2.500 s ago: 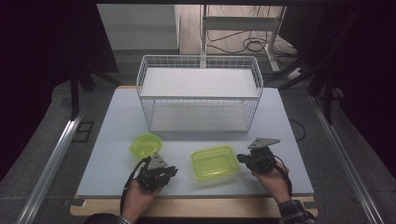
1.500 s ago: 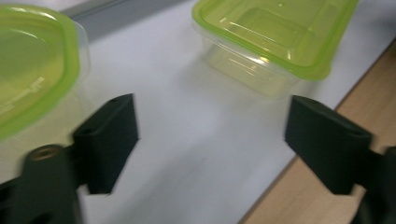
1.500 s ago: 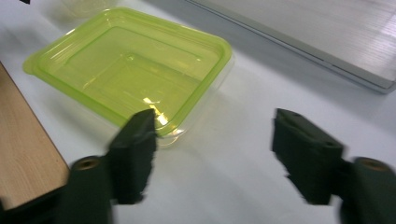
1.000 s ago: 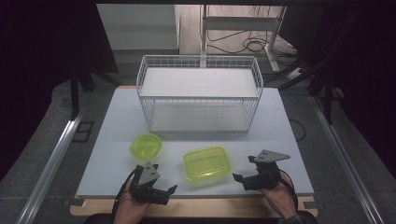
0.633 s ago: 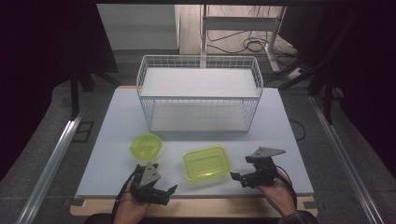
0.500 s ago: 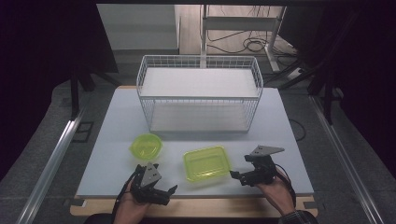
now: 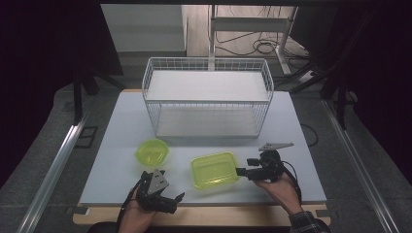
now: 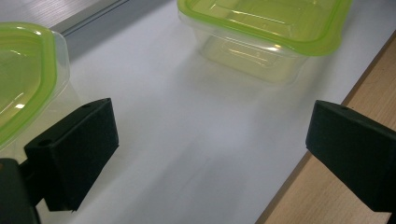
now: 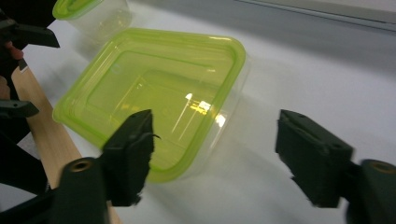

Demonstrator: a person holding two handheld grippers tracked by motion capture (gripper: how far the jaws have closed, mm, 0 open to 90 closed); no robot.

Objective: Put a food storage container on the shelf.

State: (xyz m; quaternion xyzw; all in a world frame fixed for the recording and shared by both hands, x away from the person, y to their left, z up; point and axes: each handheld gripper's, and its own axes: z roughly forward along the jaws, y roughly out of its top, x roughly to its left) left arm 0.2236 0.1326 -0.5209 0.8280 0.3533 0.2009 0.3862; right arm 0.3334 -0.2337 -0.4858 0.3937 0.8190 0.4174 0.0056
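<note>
A rectangular clear container with a lime-green lid [image 7: 214, 170] [image 9: 154, 93] lies near the table's front. My right gripper [image 7: 242, 172] [image 9: 219, 158] is at its right end. The jaws have just been closing, and they straddle the container's near corner without pressing on it. A smaller green-lidded container [image 7: 152, 151] [image 8: 23, 79] sits to the left. My left gripper [image 7: 174, 200] [image 8: 210, 144] stands open over bare table by the front edge, with nothing between its jaws. The rectangular container [image 8: 261, 32] lies ahead of it.
A white wire basket [image 7: 206, 97] stands at the back middle of the white table [image 7: 121, 126]. The table's wooden front edge [image 7: 218, 216] runs just under both hands. Dark floor and metal rails surround the table.
My right gripper has moved left up to the rectangular container's end and its jaws have narrowed. The left gripper drew back to the front edge after the earliest frame, then stayed put.
</note>
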